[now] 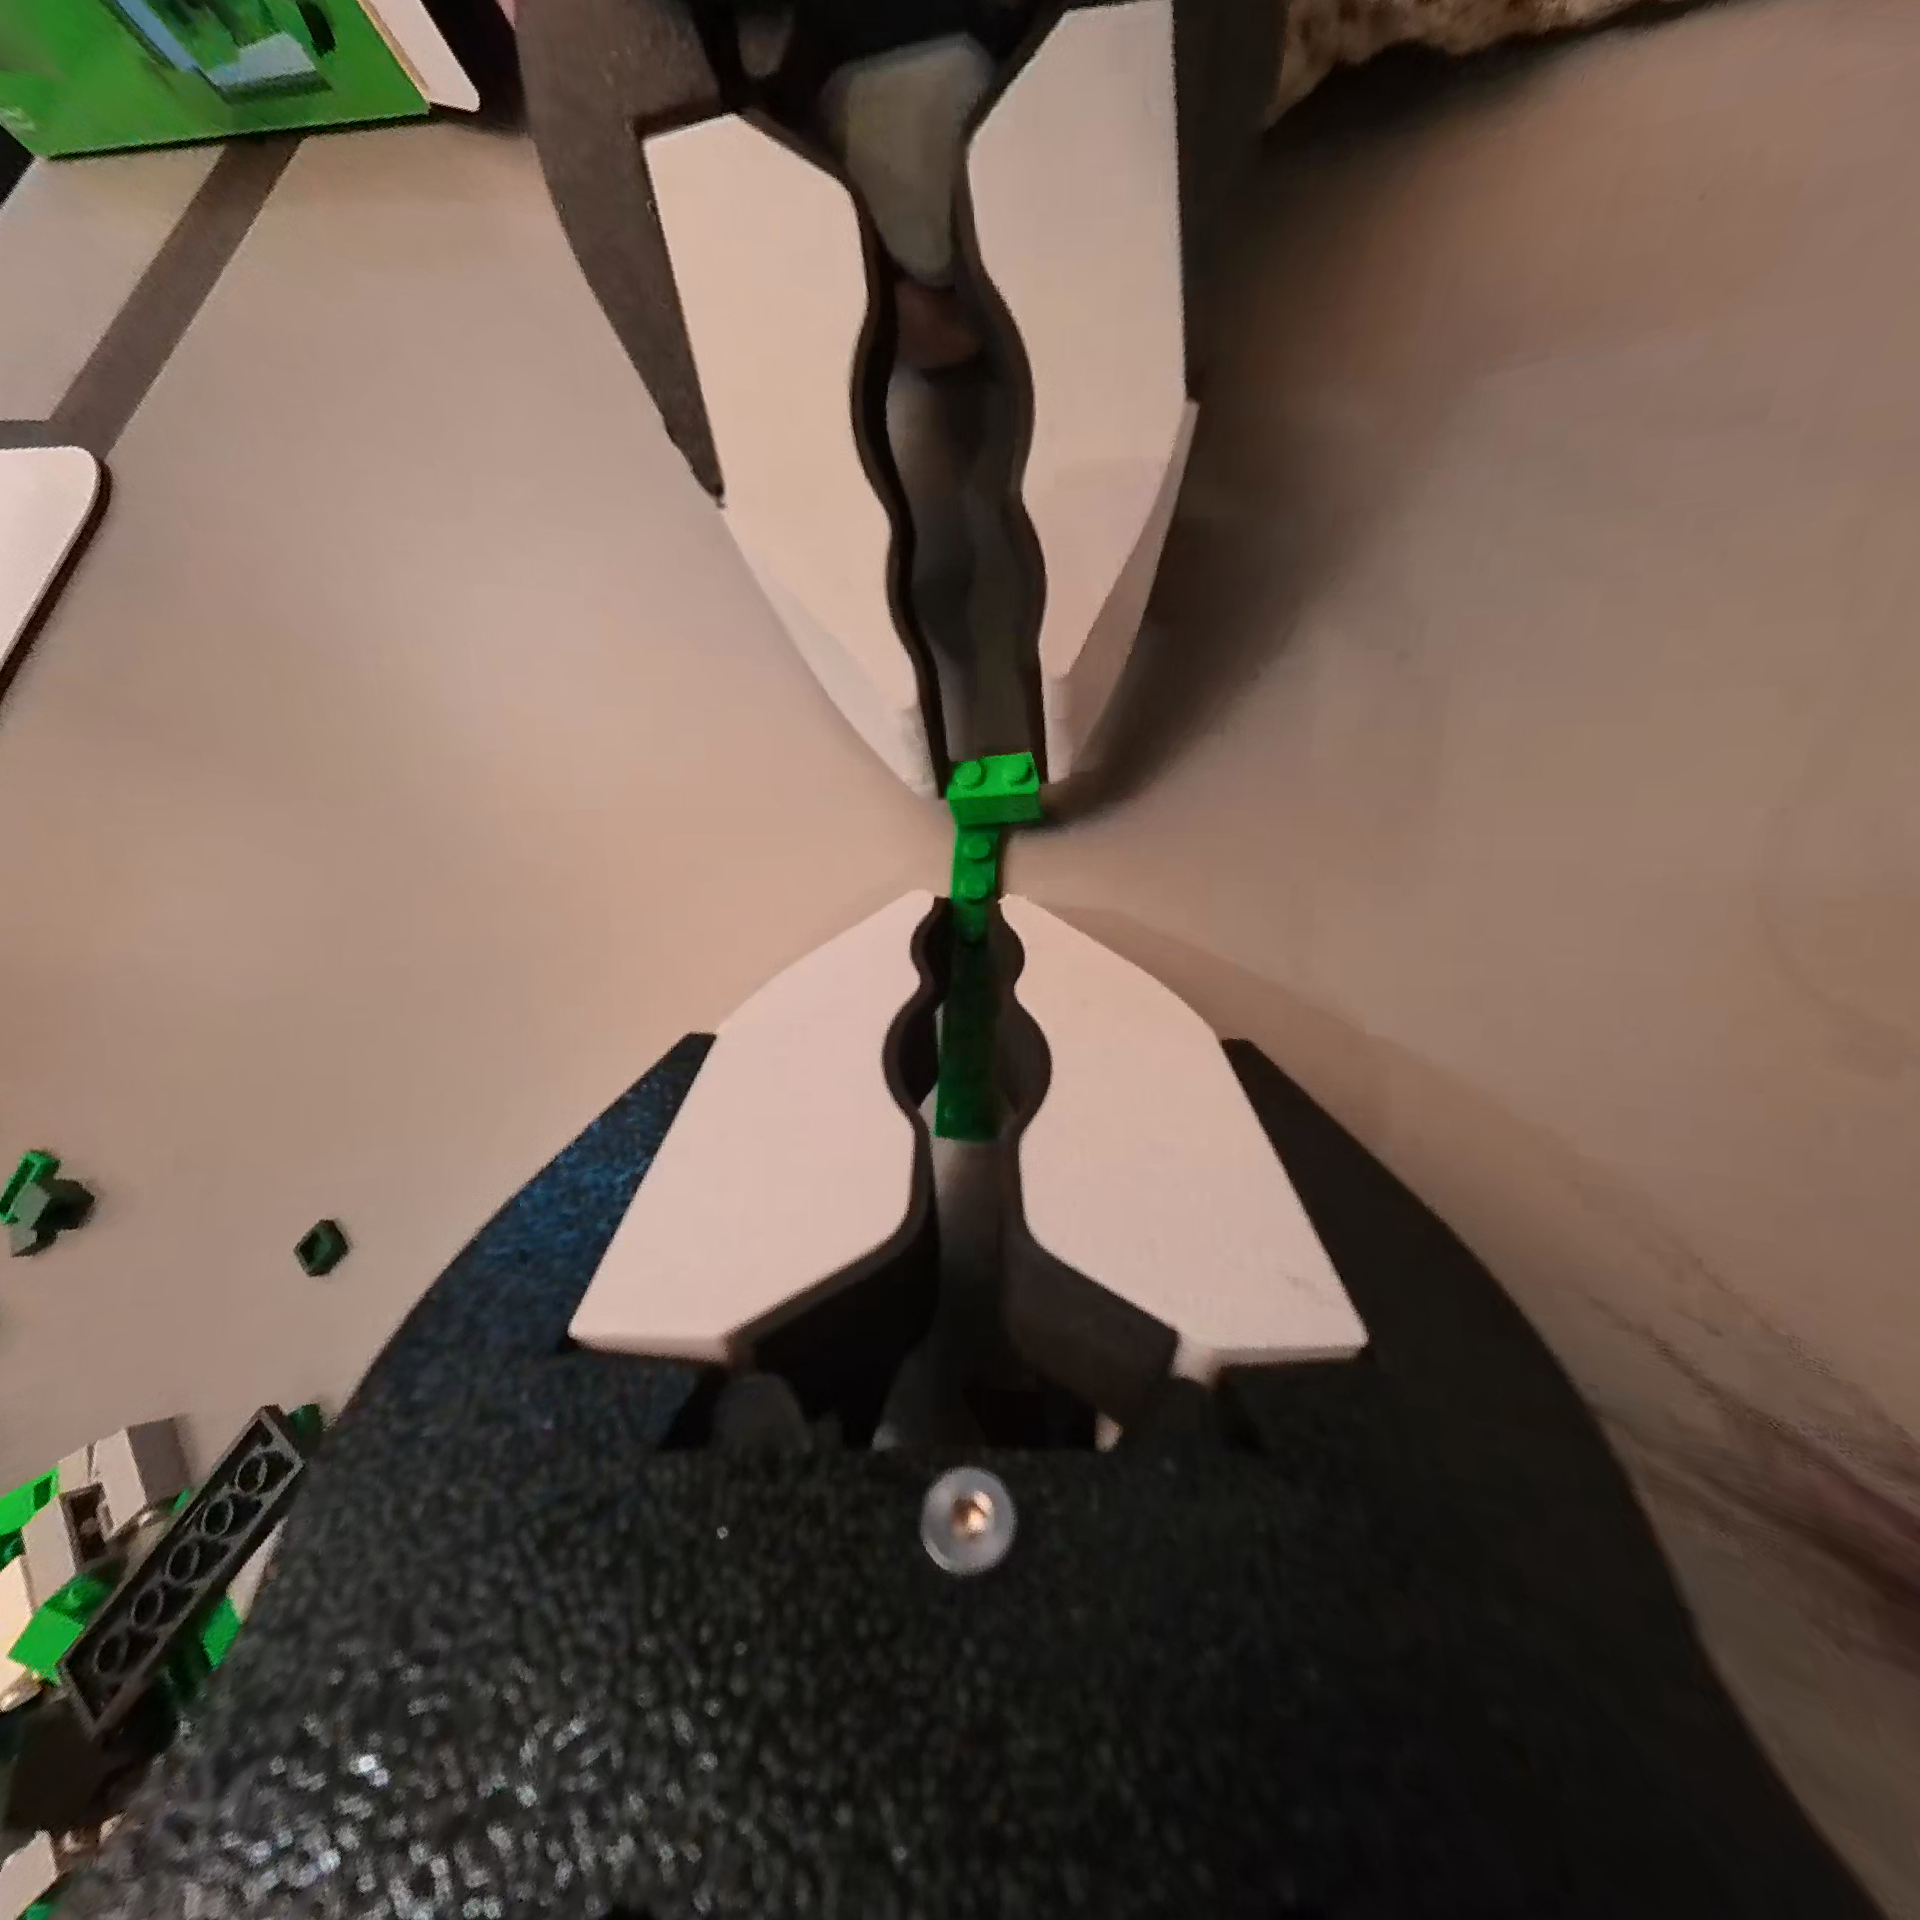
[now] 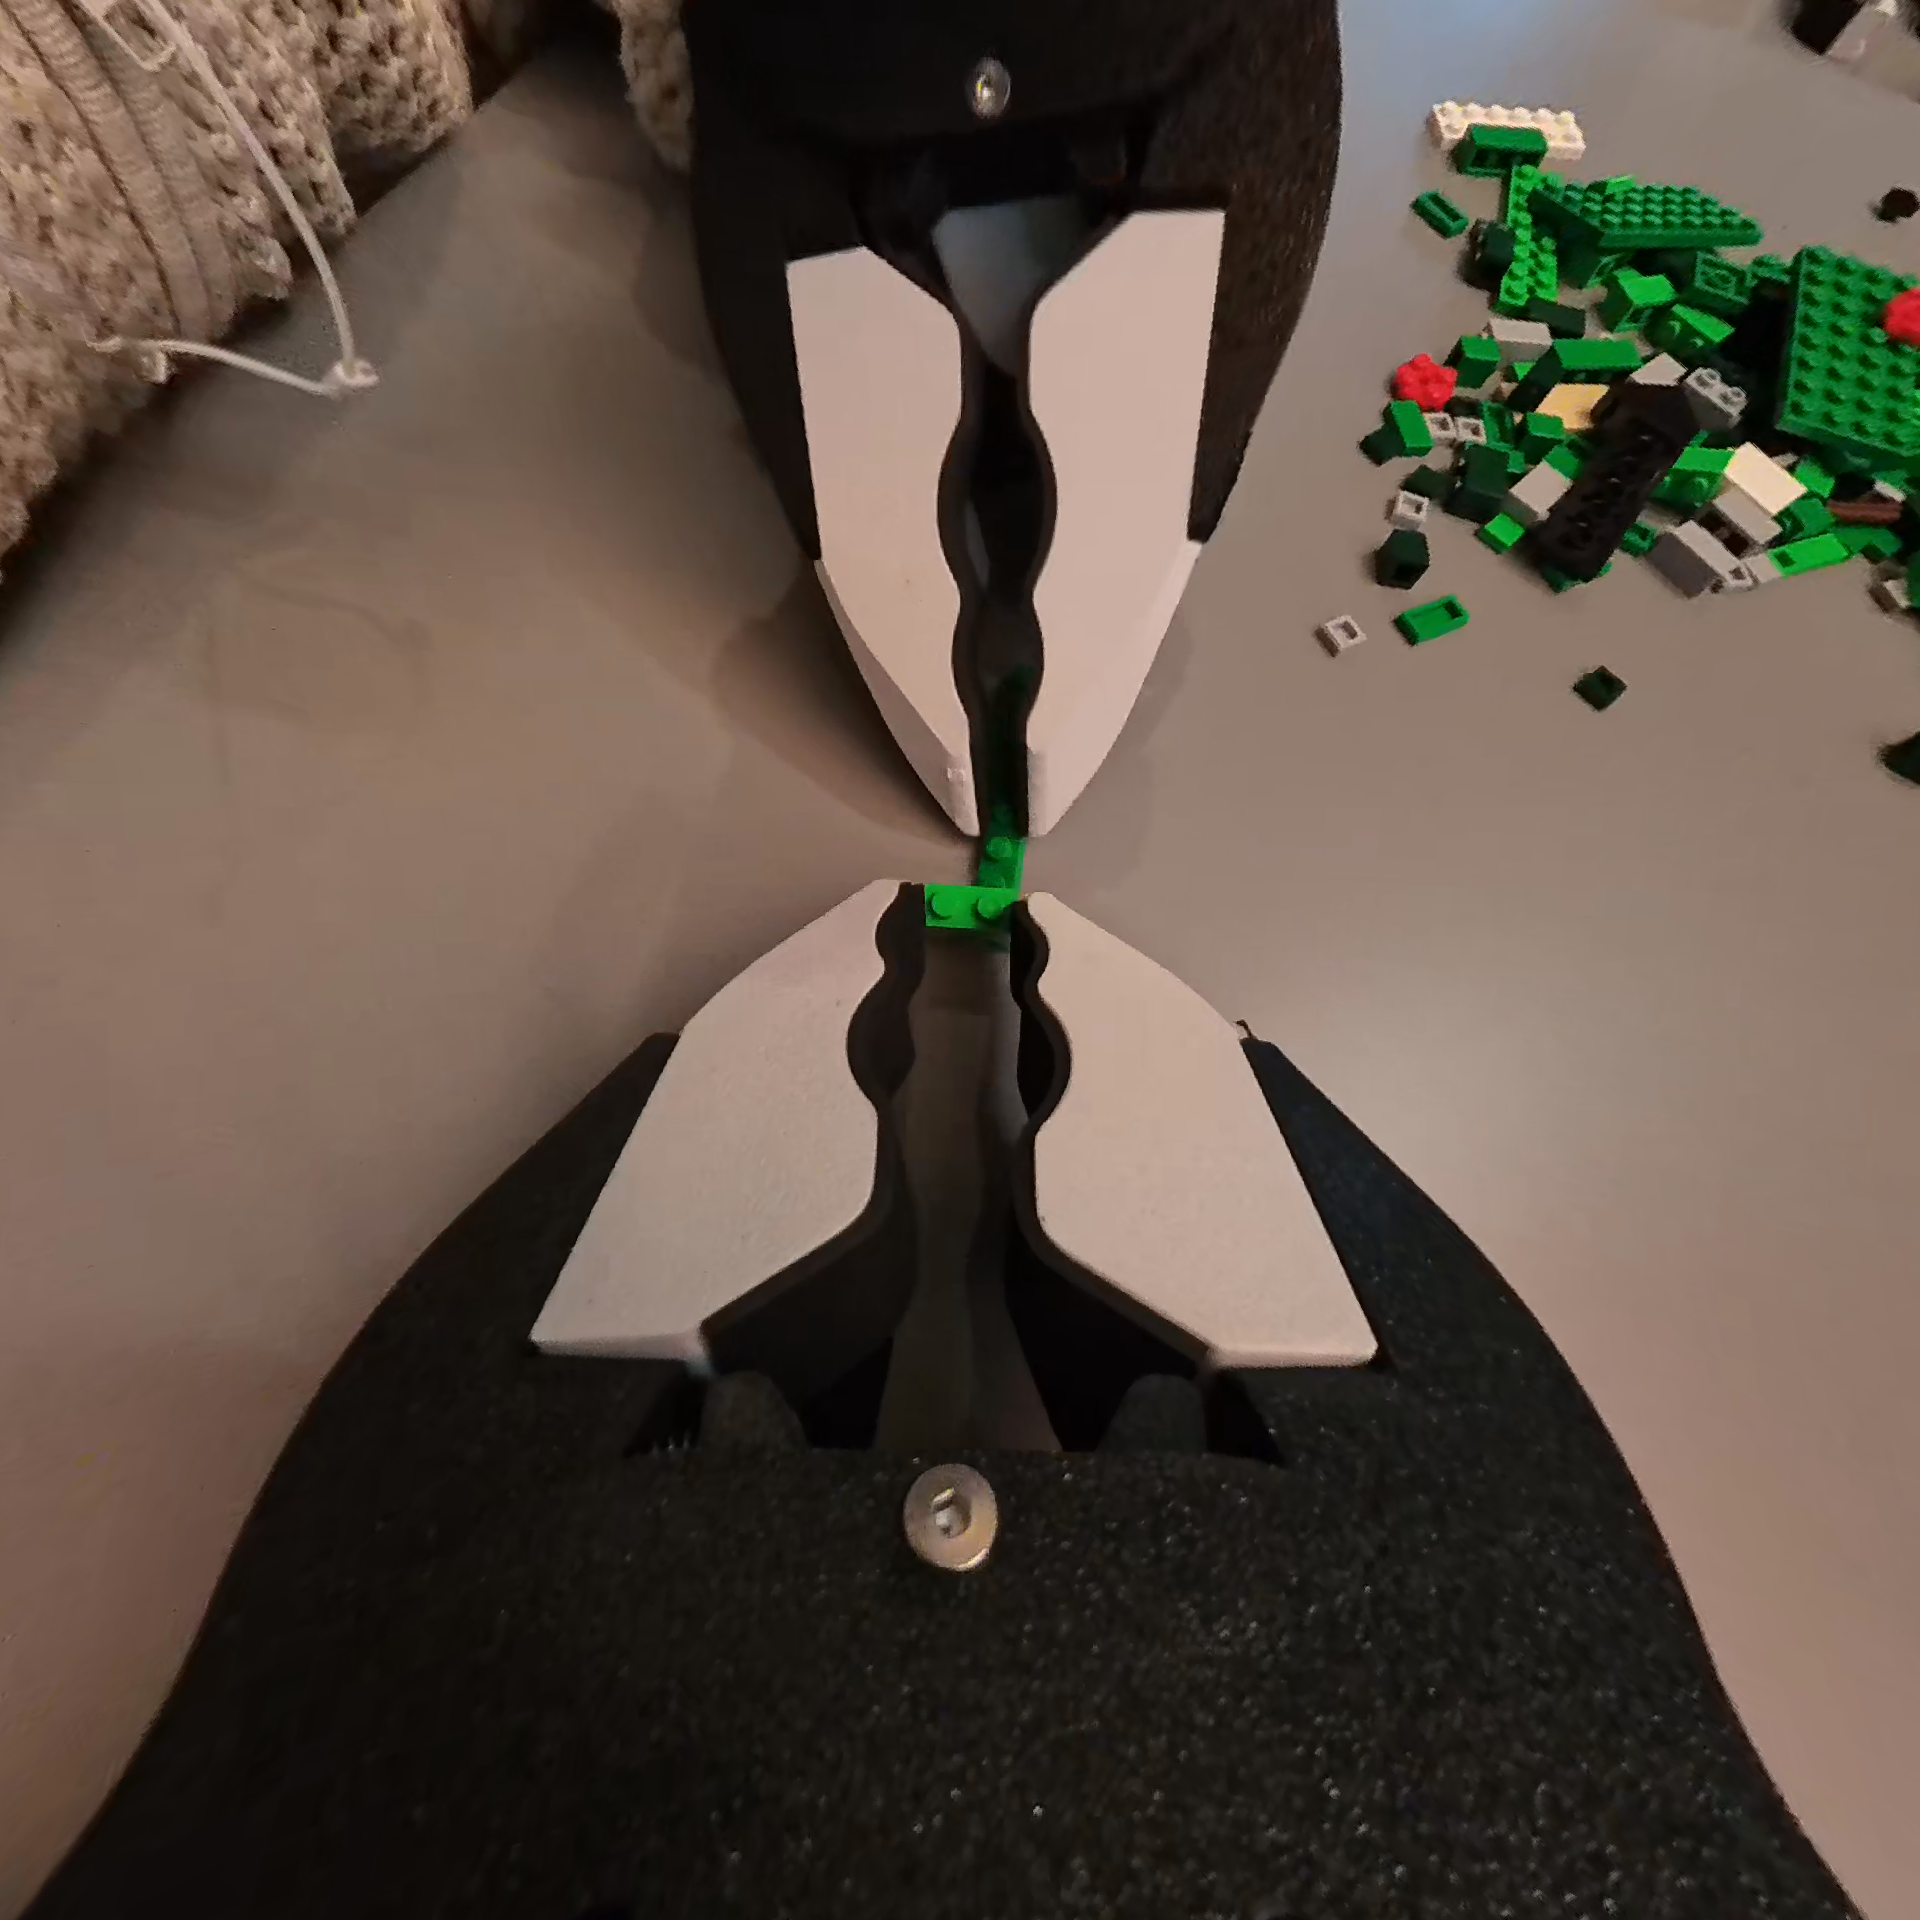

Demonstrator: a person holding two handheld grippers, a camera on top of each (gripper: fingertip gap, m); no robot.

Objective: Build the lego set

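Observation:
In the left wrist view, my left gripper is shut on a long, thin dark green plate that points forward above the grey table. My right gripper faces it tip to tip, shut on a small bright green brick that sits at the plate's far end. In the right wrist view, the right gripper holds the bright green brick crosswise. The left gripper holds the dark green plate opposite. I cannot tell whether the two pieces are pressed together.
A pile of loose green, grey, black and red Lego pieces lies at the right. A black long brick and small green pieces lie at the left. A green box stands far left. Knitted fabric borders the table. My left and right fingertips are right by each other.

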